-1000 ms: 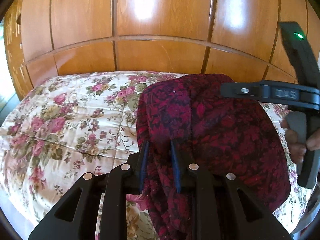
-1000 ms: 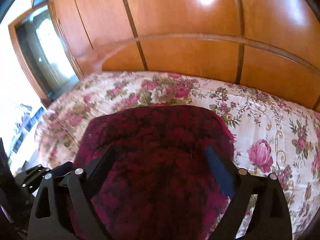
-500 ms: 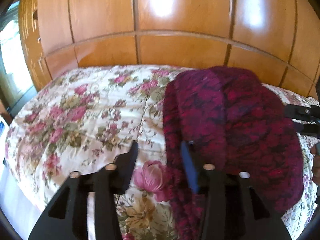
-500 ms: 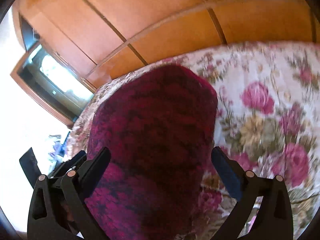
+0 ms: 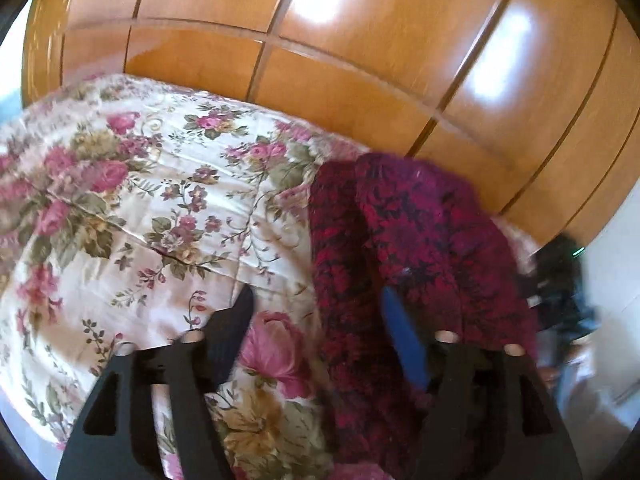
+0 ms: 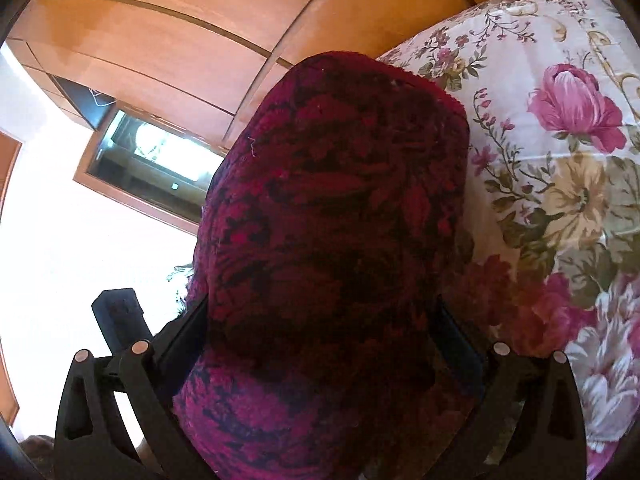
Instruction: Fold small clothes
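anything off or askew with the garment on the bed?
Nothing damaged. The dark red garment lies bunched on the floral bedspread, with a thick rolled ridge along its left edge in the left wrist view. Left tool is opening, straddling that edge without gripping it.

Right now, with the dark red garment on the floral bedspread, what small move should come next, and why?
Probably draw the left gripper back clear: its jaws are opening, no pad pressing the red garment, which lies folded on the bedspread. The right gripper stands open around the cloth, free to lift away too.
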`<action>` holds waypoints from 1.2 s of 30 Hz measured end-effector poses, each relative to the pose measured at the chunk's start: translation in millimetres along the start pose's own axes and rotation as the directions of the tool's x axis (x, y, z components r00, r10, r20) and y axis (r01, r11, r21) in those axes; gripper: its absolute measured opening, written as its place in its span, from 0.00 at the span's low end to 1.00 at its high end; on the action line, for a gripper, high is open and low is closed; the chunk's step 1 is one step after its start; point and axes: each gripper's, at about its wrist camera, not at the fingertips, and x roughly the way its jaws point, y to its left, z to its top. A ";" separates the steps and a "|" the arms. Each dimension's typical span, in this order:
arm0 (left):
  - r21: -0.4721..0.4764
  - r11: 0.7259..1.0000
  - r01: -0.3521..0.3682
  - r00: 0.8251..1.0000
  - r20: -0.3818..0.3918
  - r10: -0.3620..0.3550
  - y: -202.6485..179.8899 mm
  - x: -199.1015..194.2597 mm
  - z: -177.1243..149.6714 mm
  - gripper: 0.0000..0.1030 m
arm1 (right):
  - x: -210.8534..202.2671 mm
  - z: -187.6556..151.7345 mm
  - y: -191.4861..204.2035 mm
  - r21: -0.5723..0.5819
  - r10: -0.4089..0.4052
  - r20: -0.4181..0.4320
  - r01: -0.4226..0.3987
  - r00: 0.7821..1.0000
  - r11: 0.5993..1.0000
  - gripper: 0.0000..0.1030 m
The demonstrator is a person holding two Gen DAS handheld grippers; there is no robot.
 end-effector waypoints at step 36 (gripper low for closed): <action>-0.141 0.840 0.523 0.827 -0.156 -0.541 -58.3 58.6 -22.0 0.50 | -60.1 -44.3 45.2 -0.151 -0.074 0.191 0.104 0.979 0.983 0.64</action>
